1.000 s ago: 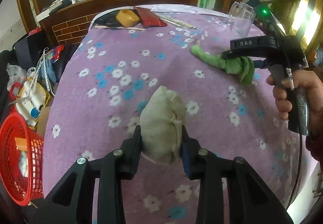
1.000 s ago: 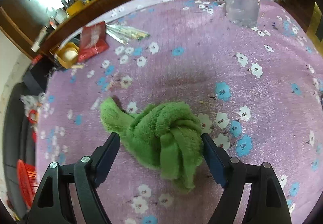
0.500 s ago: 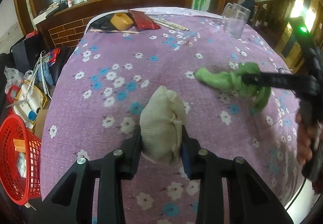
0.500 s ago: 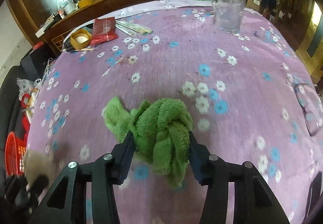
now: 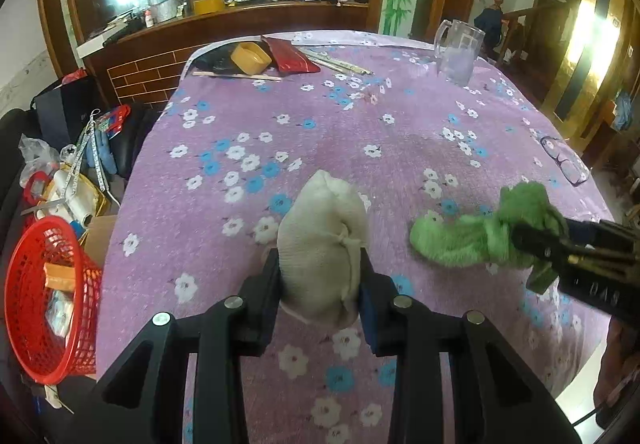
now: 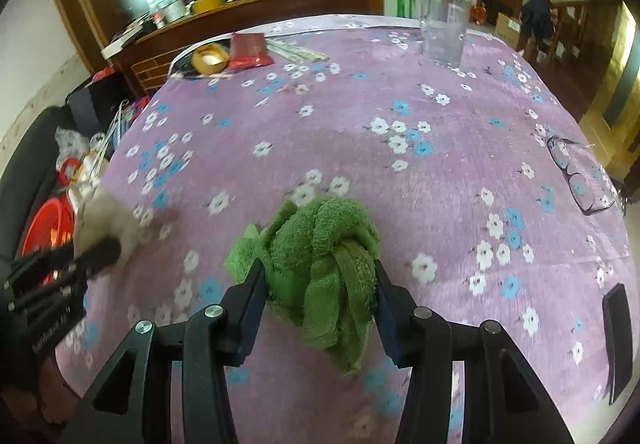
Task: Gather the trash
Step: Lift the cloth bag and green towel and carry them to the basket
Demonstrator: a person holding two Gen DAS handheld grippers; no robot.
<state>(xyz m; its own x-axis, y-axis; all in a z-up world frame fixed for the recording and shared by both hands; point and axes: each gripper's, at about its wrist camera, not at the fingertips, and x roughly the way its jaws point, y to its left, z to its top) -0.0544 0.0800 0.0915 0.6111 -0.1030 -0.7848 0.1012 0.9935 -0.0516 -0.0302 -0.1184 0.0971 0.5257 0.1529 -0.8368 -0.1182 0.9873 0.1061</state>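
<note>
My left gripper point(image 5: 320, 284) is shut on a beige cloth bundle point(image 5: 322, 240) and holds it above the purple flowered tablecloth point(image 5: 360, 116). My right gripper point(image 6: 320, 300) is shut on a knotted green towel point(image 6: 324, 260), also lifted off the cloth. In the left wrist view the green towel point(image 5: 480, 232) and the right gripper point(image 5: 532, 244) are at the right. In the right wrist view the beige bundle point(image 6: 104, 220) and the left gripper point(image 6: 92, 252) are at the left, blurred. A red mesh basket point(image 5: 44, 300) with scraps inside stands below the table's left edge.
At the far end lie a yellow tape roll point(image 5: 250, 58), a red packet point(image 5: 290, 56) and chopsticks point(image 5: 340, 62). A glass pitcher point(image 5: 458, 52) stands far right. Eyeglasses point(image 6: 576, 176) and a dark phone point(image 6: 618, 336) lie near the right edge. Clutter sits on the floor at the left.
My right gripper shut on the green towel, lifted it and pulled it back toward the near edge. My left gripper kept the beige bundle and rose a little.
</note>
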